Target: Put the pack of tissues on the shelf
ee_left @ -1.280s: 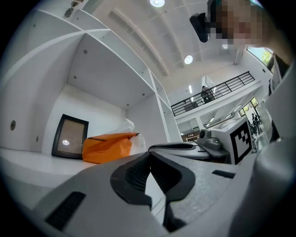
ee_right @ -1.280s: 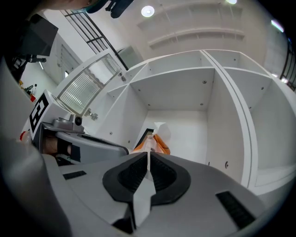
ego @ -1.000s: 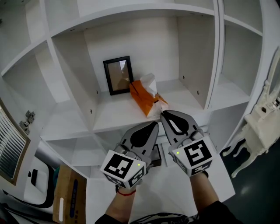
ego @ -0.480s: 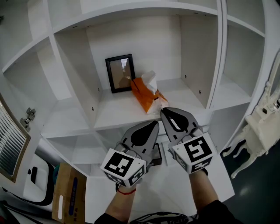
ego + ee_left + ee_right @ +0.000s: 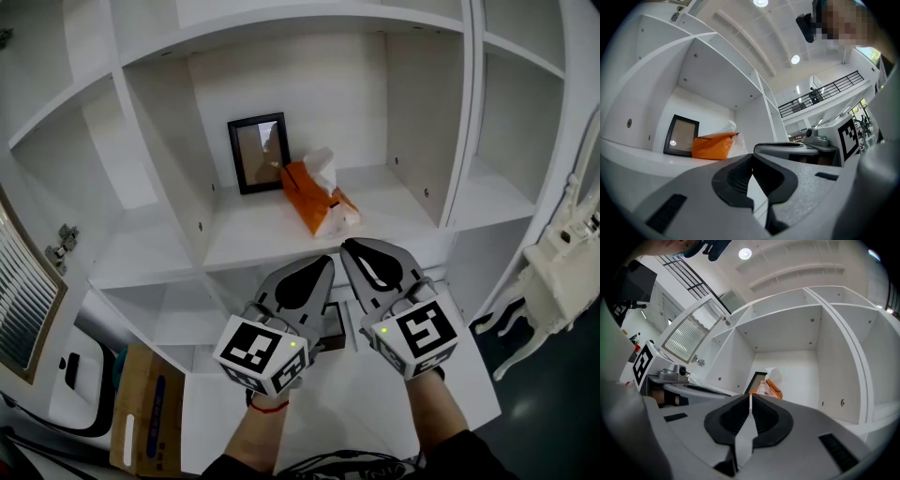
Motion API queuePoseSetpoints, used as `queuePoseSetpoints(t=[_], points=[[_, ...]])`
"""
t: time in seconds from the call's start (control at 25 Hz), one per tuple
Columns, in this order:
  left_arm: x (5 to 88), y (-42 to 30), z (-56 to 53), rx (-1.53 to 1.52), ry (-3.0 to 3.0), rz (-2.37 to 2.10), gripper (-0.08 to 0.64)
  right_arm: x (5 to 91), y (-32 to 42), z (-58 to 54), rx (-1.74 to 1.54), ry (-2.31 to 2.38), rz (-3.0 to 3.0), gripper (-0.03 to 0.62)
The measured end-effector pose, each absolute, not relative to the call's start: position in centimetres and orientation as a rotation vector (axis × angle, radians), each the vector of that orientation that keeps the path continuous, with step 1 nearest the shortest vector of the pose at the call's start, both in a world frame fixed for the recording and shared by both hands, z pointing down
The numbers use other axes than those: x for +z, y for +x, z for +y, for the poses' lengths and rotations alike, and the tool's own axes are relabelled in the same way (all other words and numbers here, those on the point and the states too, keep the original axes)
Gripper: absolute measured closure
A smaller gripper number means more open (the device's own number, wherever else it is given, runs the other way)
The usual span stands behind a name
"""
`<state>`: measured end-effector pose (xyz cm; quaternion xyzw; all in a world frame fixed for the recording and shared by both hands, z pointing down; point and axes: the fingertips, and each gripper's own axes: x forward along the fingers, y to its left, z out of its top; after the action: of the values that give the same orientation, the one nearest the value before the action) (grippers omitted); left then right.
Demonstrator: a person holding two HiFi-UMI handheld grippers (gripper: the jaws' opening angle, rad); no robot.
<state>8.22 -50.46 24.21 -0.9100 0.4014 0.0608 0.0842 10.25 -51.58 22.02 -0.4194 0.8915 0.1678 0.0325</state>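
The right gripper (image 5: 352,247) and left gripper (image 5: 321,264), low at centre frame, have their jaws pressed together on nothing, and the right has drawn back from the pack of tissues (image 5: 314,195). The pack lies free on the shelf (image 5: 244,239) at mid-frame, beside a picture frame (image 5: 258,156), so the placing looks done.

Ahead of the left gripper (image 5: 322,264) and the right gripper (image 5: 350,247), which sit side by side, the orange plastic pack of tissues (image 5: 314,197) lies on the white shelf (image 5: 398,200), apart from both. Behind it, slightly left, stands the black-framed rectangular picture (image 5: 259,155).
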Motion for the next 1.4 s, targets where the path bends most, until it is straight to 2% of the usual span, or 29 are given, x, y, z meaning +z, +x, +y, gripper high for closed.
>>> queuePoseSetpoints(t=[1.4], points=[[36.3,4.9,-45.0,0.112,-2.73,1.361,0.554,36.5,7.0,-44.0,0.218,-1.078,2.984,0.589]])
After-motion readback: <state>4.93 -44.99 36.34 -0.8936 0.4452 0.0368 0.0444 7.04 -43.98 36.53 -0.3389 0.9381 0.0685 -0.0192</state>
